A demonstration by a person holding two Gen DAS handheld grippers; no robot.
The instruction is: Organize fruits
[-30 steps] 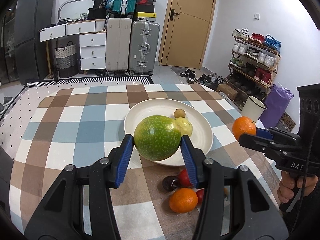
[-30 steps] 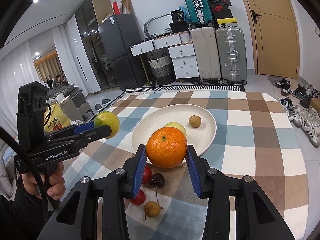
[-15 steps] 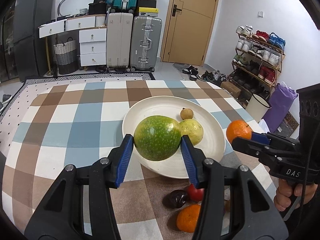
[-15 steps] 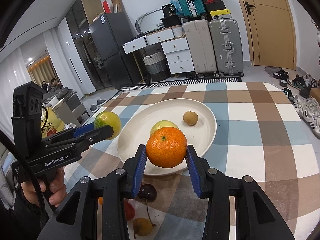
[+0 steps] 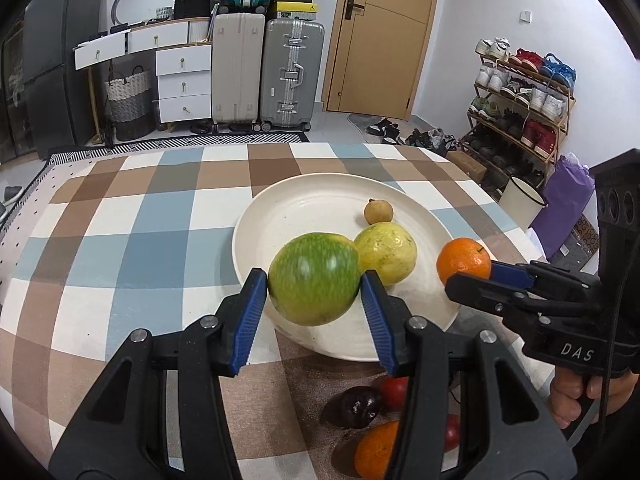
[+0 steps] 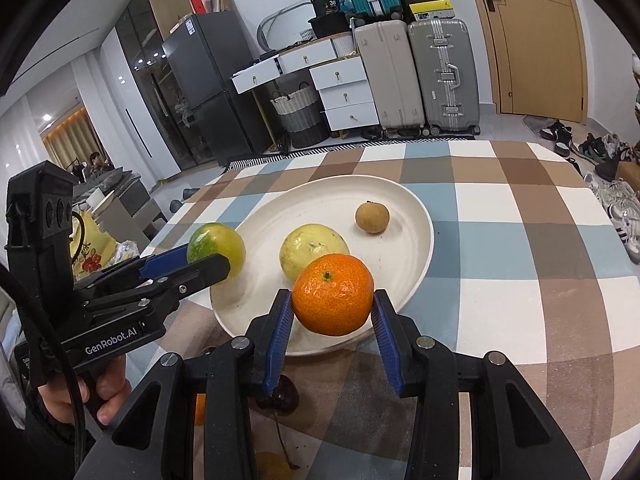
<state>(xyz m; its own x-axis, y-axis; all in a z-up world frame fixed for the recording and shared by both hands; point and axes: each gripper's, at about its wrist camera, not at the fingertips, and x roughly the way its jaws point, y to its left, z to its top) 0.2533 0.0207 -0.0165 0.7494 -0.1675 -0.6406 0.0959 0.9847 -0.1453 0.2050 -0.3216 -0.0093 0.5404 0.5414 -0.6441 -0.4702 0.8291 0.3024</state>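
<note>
Item: left gripper, jaws closed on a green fruit, held above the near rim of the white plate. Item: right gripper, jaws closed on an orange, held over the plate's near edge at the opposite side. On the plate: one yellow fruit near the centre, one small brown fruit further back, apart from it. On the checked tablecloth in front of the plate, not yet collected: a dark plum-like fruit, a red fruit touching it, and a second orange partly hidden by the gripper. Risks, as judged: both round fruits are pinched at two narrow contact lines and could roll out if either grip loosens early; released from a height, either may roll over the shallow rim. The green fruit is just beside the yellow one, so lowering it there may knock that fruit toward the small brown one. The two grippers converge on one plate and could collide.
</note>
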